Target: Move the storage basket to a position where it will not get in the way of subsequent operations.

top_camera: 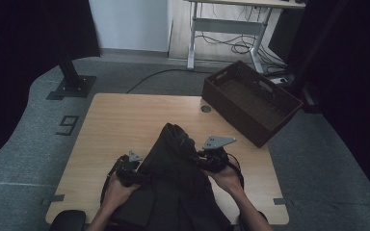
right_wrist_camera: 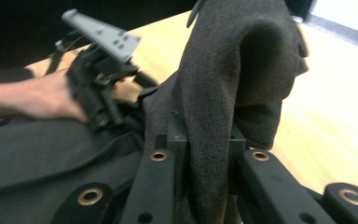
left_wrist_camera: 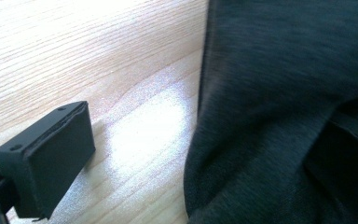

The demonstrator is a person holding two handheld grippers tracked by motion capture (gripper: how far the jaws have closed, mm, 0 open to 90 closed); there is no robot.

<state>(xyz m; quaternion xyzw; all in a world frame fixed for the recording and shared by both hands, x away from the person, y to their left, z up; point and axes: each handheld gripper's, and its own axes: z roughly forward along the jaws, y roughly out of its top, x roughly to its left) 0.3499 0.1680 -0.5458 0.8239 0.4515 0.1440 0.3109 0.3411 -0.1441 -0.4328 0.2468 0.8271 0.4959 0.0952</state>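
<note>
Lifting a fold of the dark cloth point(top_camera: 173, 168) near the desk point(top_camera: 120, 120)'s front edge, likely to fold it over, the right tool point(right_wrist_camera: 205, 158) pinches it tight with that hand raised, while the left tool point(top_camera: 127, 168) rests low at the cloth's left side, grip hidden.

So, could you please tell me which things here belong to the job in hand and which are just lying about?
In the job:
- dark garment
- right claw, shut on a fold of it
- left claw, at its edge

Lying about:
- brown basket
- small round disc on the table
</note>
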